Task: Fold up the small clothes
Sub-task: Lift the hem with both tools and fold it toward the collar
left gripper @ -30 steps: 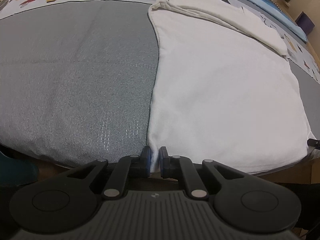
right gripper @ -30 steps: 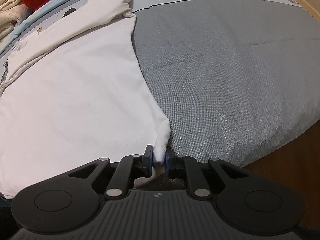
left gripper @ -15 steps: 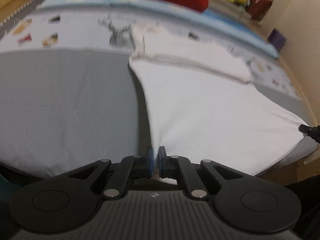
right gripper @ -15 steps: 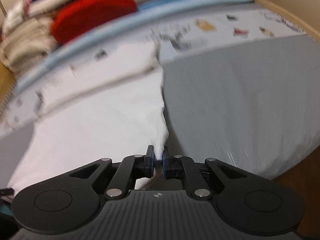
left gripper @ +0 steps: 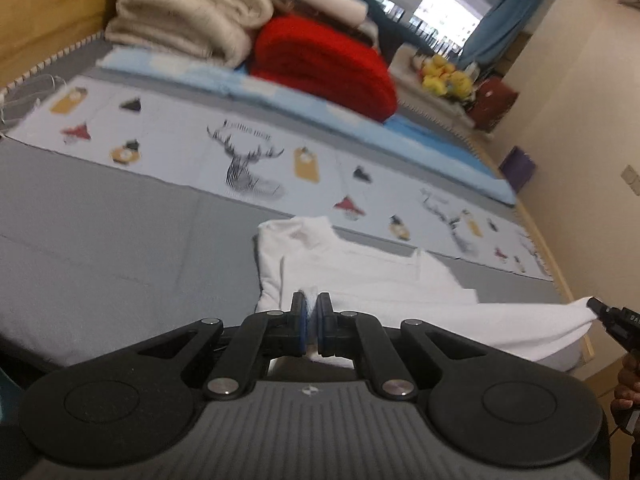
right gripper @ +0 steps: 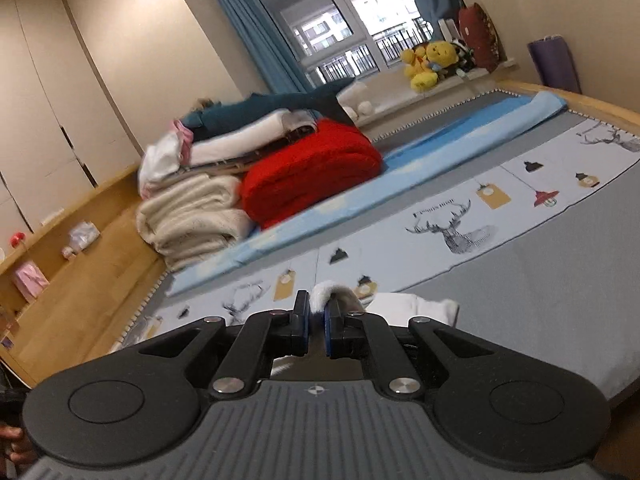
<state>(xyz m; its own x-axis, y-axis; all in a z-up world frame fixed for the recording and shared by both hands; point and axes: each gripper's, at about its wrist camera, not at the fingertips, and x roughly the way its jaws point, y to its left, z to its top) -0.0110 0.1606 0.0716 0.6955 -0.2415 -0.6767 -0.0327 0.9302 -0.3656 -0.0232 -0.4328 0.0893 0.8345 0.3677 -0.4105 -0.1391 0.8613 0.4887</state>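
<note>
A white garment (left gripper: 372,276) lies on the grey bed cover, its near hem lifted off the bed. My left gripper (left gripper: 311,304) is shut on one corner of that hem. The hem stretches right to the other corner, which the right gripper's tip (left gripper: 600,307) pinches at the frame's edge. In the right wrist view my right gripper (right gripper: 317,305) is shut on a white fold of the garment (right gripper: 416,305), most of which is hidden below the gripper body.
Behind the garment runs a printed sheet with deer drawings (left gripper: 248,168) and a blue mat (left gripper: 440,148). A red blanket (left gripper: 324,64) and cream blankets (left gripper: 184,12) are stacked at the bed's far side. Wooden bed frame (right gripper: 80,280) on the left, wall (left gripper: 580,160) on the right.
Both grippers have risen with the garment's near corners and tilted up, so the views now reach the far bed and room. The hem has lifted off the bed.
</note>
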